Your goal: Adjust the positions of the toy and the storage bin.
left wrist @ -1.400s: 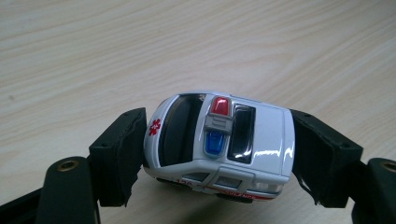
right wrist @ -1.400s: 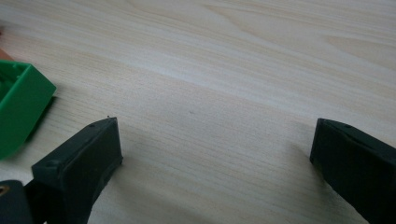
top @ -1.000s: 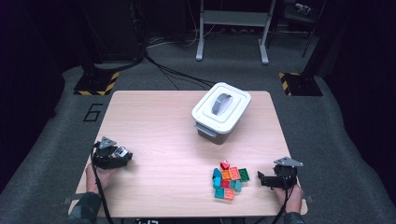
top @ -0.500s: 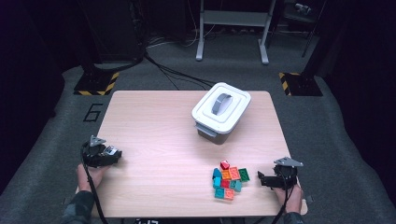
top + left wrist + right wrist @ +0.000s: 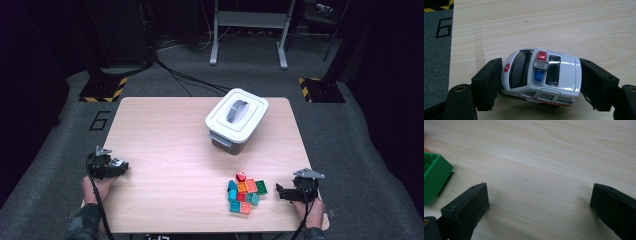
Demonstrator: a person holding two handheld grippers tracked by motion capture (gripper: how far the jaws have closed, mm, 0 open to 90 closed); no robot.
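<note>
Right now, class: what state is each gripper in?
Left gripper: shut on the toy ambulance.
Right gripper: open, nothing between its jaws.

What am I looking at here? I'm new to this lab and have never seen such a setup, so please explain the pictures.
No machine is at work: a person at a table holds a two-jaw gripper in each hand. The high view looks down from above; the other two come from cameras riding on the grippers, looking along their black jaws. The left gripper is closed on a white toy ambulance near the table's left edge. The right gripper stands open over bare wood, beside a pile of coloured toy bricks. Farther back sits a white box, its lid with a grey handle on.
</note>
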